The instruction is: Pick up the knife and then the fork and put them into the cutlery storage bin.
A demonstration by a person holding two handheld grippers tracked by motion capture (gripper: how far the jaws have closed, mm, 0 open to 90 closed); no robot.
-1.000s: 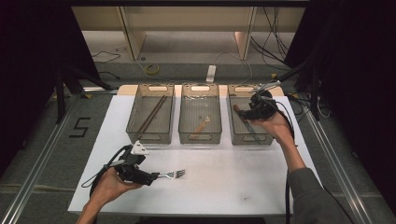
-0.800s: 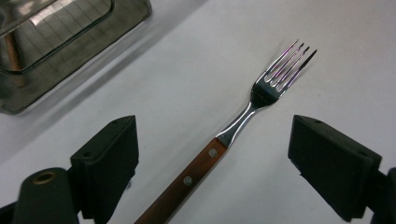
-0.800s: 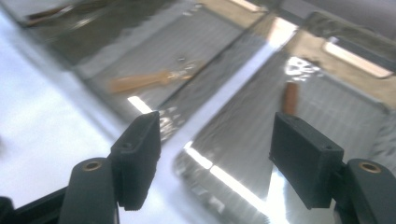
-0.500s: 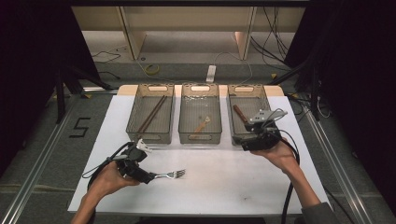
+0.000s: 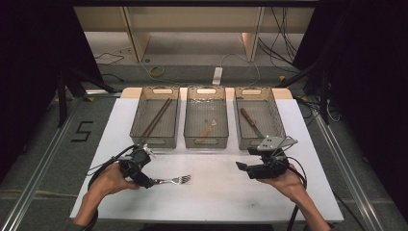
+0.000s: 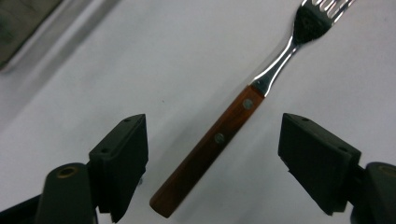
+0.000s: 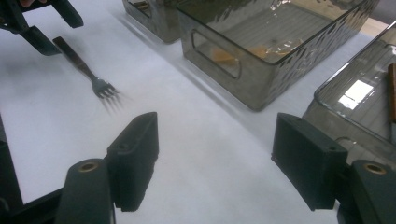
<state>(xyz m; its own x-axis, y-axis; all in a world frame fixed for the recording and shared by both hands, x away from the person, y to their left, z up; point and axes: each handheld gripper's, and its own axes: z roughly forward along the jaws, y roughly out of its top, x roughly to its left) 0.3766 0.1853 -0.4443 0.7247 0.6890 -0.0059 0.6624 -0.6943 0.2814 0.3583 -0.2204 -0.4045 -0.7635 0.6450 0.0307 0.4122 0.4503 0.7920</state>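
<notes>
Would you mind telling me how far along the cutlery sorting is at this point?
Mostly done, it seems: chopsticks lie in the left bin, a wooden utensil in the middle bin, a knife in the right bin. In hand: the left tool, jaws just closing, straddles the fork handle without pressing it. Left: grip and bin the fork. The right tool is open, empty.

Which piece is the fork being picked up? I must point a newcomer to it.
On the white table, in front of the three grey bins, the fork lies alone near the left gripper. Its brown riveted wooden handle lies between that gripper's open jaws; the other utensils lie inside bins.
</notes>
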